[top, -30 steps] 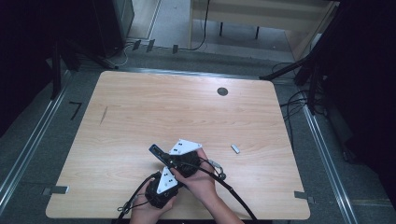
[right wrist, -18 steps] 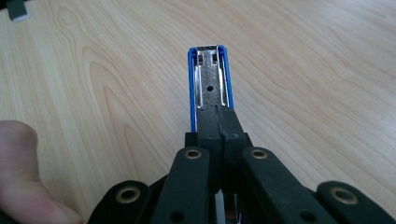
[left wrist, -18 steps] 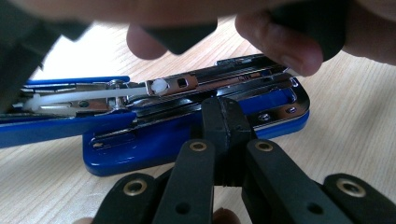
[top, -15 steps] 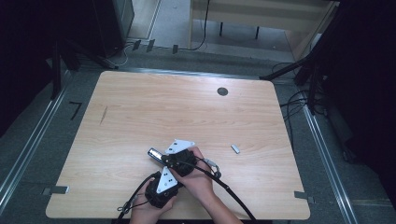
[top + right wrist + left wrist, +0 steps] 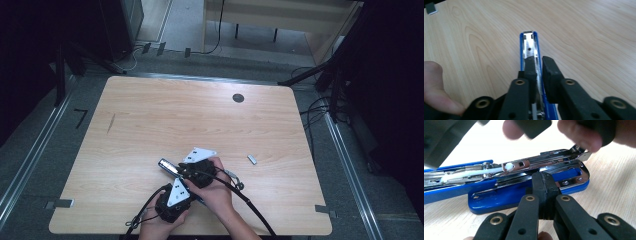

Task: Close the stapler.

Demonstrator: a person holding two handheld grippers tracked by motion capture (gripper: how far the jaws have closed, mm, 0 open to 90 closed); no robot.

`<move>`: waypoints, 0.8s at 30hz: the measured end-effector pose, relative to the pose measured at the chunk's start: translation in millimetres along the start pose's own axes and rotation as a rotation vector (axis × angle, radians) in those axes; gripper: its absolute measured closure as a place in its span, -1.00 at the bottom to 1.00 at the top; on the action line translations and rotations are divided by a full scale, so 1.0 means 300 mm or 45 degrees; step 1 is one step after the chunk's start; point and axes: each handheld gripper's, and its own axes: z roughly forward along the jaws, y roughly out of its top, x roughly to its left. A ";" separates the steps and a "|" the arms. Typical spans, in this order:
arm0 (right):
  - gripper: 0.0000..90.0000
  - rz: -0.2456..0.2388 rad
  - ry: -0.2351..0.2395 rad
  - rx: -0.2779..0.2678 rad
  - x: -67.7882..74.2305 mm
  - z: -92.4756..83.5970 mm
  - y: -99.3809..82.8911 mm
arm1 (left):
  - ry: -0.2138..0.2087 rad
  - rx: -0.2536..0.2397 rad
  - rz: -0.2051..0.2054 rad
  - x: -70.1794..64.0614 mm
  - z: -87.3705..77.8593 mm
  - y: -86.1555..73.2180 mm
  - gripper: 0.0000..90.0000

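Observation:
A blue stapler lies open on the wooden table, its silver magazine rail lifted off the blue base. My left gripper is shut, its tips resting against the base's near side. My right gripper straddles the stapler's long blue and silver arm. Its jaws have just been opening and now stand slightly apart around the arm. In the high view both hands crowd the stapler's arm near the table's front edge. Fingers of the right hand hover over the stapler.
A small grey metal piece lies to the right of the hands, also seen at the far left as the small grey piece. A dark round grommet sits at the table's back. Cables trail off the front edge.
The stapler's arm has swung a little toward the person and now shows its silver side instead of a dark one. The right gripper shifted slightly with it; the left stayed put.

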 end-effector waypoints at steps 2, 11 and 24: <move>0.82 0.010 0.008 -0.012 -0.011 -0.016 -0.004 | -0.001 -0.001 -0.004 -0.001 0.000 0.000 1.00; 0.70 0.001 -0.025 -0.059 -0.050 -0.102 -0.033 | -0.004 0.000 0.000 0.000 0.000 0.000 1.00; 0.58 0.017 -0.128 -0.075 -0.119 -0.207 -0.093 | -0.004 0.000 -0.002 0.001 0.000 0.000 1.00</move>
